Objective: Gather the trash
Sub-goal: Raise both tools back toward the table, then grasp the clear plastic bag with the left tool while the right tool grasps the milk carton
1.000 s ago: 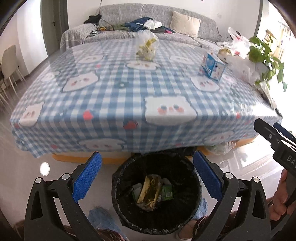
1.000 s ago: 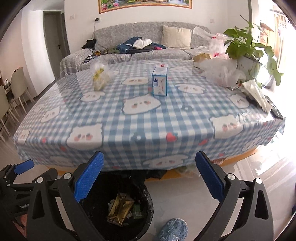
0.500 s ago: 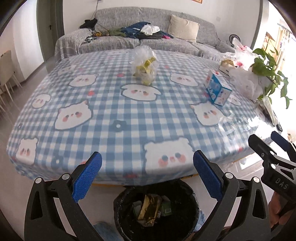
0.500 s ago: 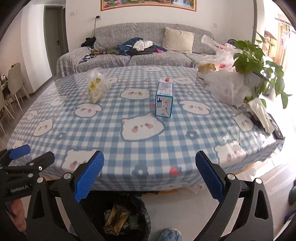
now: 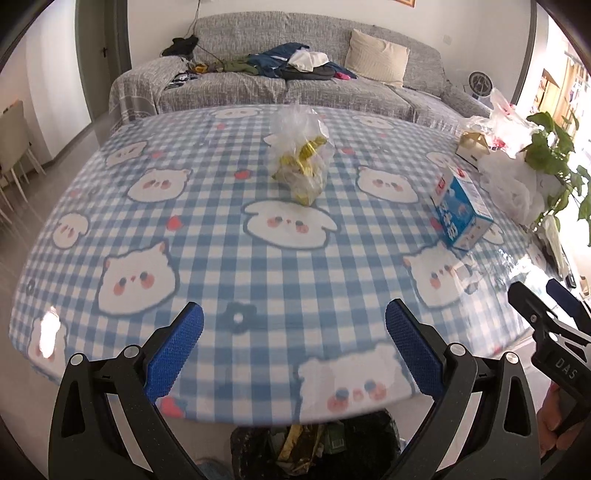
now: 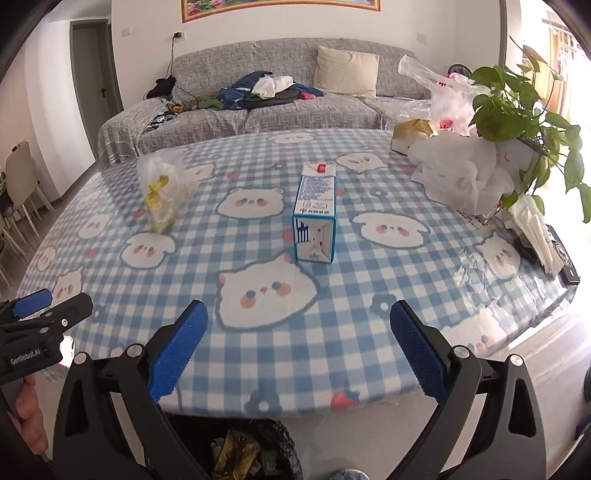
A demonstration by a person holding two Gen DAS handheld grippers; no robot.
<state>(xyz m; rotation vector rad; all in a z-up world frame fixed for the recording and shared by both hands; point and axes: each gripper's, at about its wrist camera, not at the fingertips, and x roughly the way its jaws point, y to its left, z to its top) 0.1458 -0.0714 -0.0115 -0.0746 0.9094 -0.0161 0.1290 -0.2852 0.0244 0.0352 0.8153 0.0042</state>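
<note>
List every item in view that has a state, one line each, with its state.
Left tongs: open, empty, above the table's near edge.
Right tongs: open, empty.
Milk carton: upright on the table, top flap closed.
Clear bag: upright, gathered shut at the top, with yellow scraps inside.
Bin: on the floor under the table edge, holding wrappers.
Tablecloth: spread flat.

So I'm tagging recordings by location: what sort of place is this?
Most likely a home living room: a grey sofa strewn with clothes, a framed picture on the wall, and a table under a cartoon-animal checked cloth.
</note>
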